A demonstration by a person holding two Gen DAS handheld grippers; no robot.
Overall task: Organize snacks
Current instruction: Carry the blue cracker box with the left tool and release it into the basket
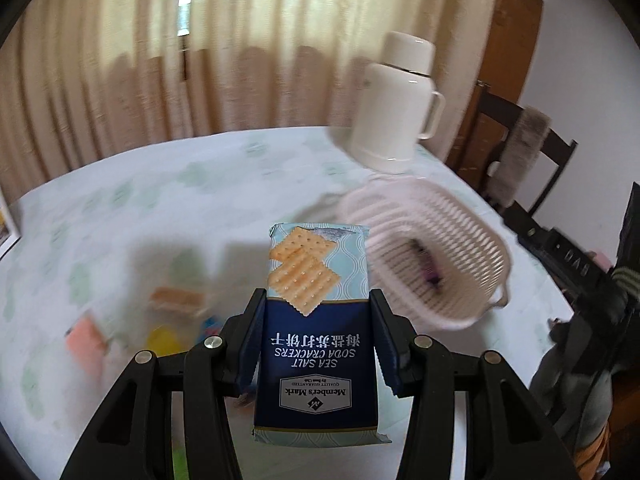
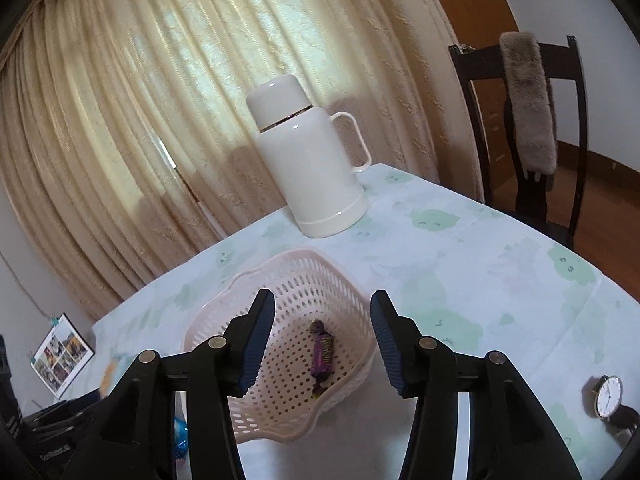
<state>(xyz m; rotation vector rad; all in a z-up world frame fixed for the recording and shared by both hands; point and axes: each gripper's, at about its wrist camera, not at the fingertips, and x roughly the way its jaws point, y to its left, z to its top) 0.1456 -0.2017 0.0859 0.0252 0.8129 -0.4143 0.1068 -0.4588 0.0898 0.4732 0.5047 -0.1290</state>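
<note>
Holding: the left gripper (image 1: 318, 344) is clamped on a pack of sea salt soda crackers (image 1: 318, 320); both blue pads press on the dark blue half of the pack, one on each side.
Pack position: the crackers pack is lifted above the table (image 1: 168, 184), printed side toward the camera with the text upside down, and its light blue end points away from the gripper.
Right gripper (image 2: 323, 334): its fingers stand apart with nothing between them, above the near side of the basket.
Basket (image 2: 296, 276): a pale pink plastic basket with many holes stands on the table, in front of the thermos; in the left wrist view it is just to the right of the held pack.
Inside the basket: one purple wrapped candy (image 2: 321, 354) lies on the bottom, near the right wall.
Other snacks: several small packets (image 1: 176, 304) lie on the table left of the held pack; they are too blurred to name.
Thermos (image 2: 310, 168): a cream white thermos with a handle stands upright at the far side of the table, before the beige curtain (image 2: 140, 100).
Wristwatch (image 2: 610, 398): lying on the tablecloth at the right, well apart from the basket.
Chair (image 2: 560, 128): a dark wooden chair with a grey fur strip over its back stands beyond the table corner.
</note>
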